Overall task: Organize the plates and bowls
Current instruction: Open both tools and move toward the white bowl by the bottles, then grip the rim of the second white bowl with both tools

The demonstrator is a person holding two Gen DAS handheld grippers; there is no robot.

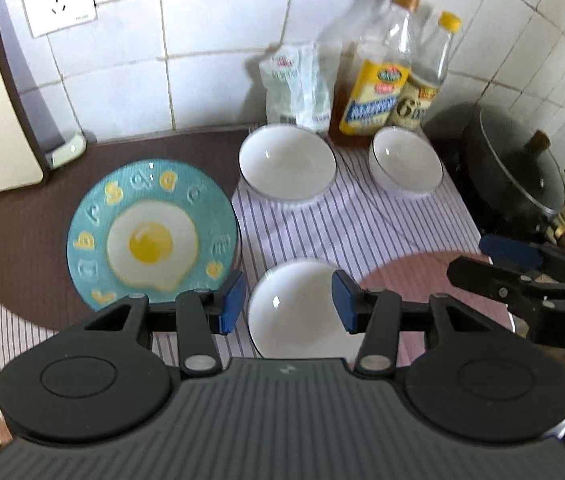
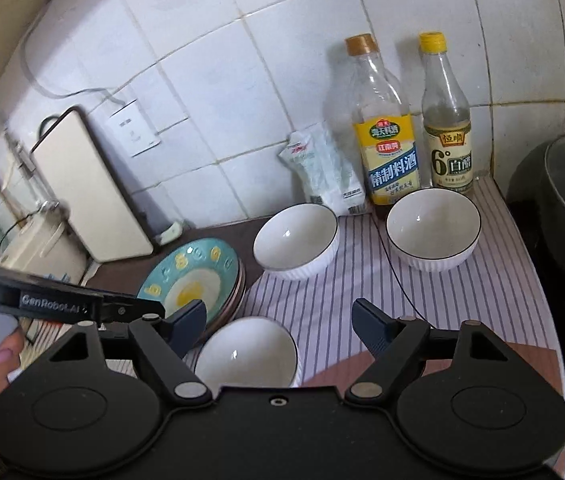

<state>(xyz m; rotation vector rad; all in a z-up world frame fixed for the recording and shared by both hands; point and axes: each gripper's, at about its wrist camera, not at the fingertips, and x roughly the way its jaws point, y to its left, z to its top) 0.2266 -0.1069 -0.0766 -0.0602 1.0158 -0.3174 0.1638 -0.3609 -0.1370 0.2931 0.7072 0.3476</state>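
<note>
A teal plate (image 1: 150,236) with a fried-egg picture lies on the dark counter at the left; in the right wrist view the teal plate (image 2: 194,280) tops a small stack of plates. Three white bowls stand upright on a striped cloth (image 1: 322,232): two at the back (image 1: 286,162) (image 1: 404,164) and one near bowl (image 1: 298,312). My left gripper (image 1: 289,300) hangs open above the near bowl, holding nothing. My right gripper (image 2: 280,312) is open and empty too, over the near bowl (image 2: 246,354) and the cloth. The back bowls (image 2: 296,240) (image 2: 432,226) are apart from both grippers.
Two bottles (image 2: 386,136) (image 2: 446,128) and a white bag (image 2: 322,172) stand against the tiled wall behind the bowls. A dark pot with a glass lid (image 1: 518,168) sits at the right. A cutting board (image 2: 86,188) leans at the left. A pinkish patch (image 1: 410,276) lies beside the near bowl.
</note>
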